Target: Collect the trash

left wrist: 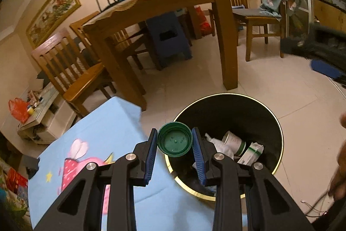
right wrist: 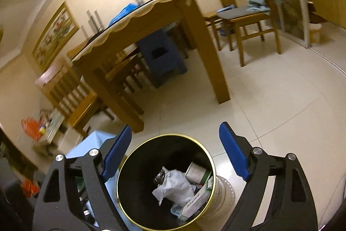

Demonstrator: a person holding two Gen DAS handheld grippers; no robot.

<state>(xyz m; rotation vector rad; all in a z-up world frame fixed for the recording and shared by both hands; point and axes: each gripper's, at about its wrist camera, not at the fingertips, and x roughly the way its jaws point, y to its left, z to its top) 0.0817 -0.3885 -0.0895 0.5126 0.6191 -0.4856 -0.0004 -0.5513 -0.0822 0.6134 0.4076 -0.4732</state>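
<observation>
Two grippers working: left gripper [left wrist: 174, 142] is clamping a green lid [left wrist: 174, 139] over the bin [left wrist: 279, 129] rim; right gripper [right wrist: 175, 152] jaws are gaping above the bin.

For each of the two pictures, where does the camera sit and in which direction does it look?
Left wrist: sits on the left gripper, looking forward and down at the bin rim; its fingers clamp a green cap; a hand shows at the right edge.
Right wrist: sits on the right gripper, looking down into the bin; its fingers are spread, empty.
Shared: the bin with its trash, blue cloth, dining table.
</observation>
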